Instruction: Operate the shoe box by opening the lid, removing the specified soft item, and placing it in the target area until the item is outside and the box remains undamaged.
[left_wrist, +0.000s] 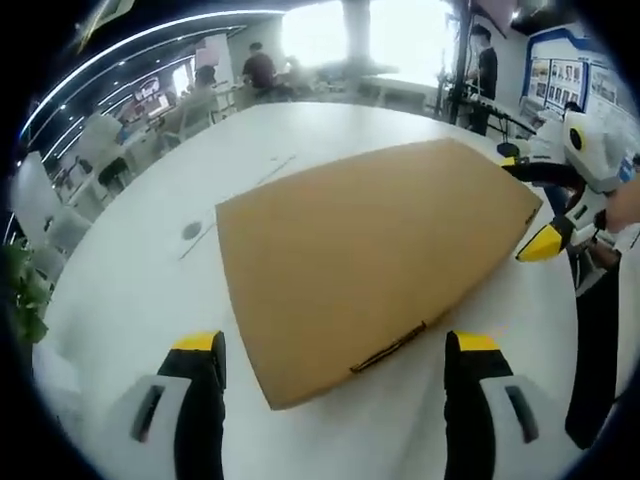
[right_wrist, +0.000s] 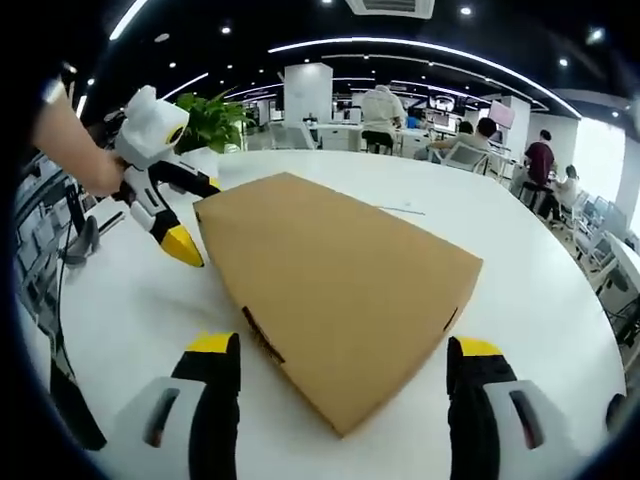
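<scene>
A closed brown cardboard shoe box (left_wrist: 370, 255) lies flat on the white table (left_wrist: 130, 290), its lid down. My left gripper (left_wrist: 335, 345) stands open at the box's near corner, one jaw on each side of it. My right gripper (left_wrist: 527, 202) comes in from the right, open, with its yellow-tipped jaws straddling the box's far right edge. From the other side, the same box (right_wrist: 340, 285) points a corner at my right gripper (right_wrist: 344, 346), which is open. The left gripper (right_wrist: 193, 216), held by a hand, is open beside the box's left corner.
A green potted plant (right_wrist: 212, 120) stands at the table's edge behind the left gripper. People sit at desks and chairs (right_wrist: 465, 150) beyond the table. A round cable grommet (left_wrist: 192, 231) sits in the tabletop left of the box.
</scene>
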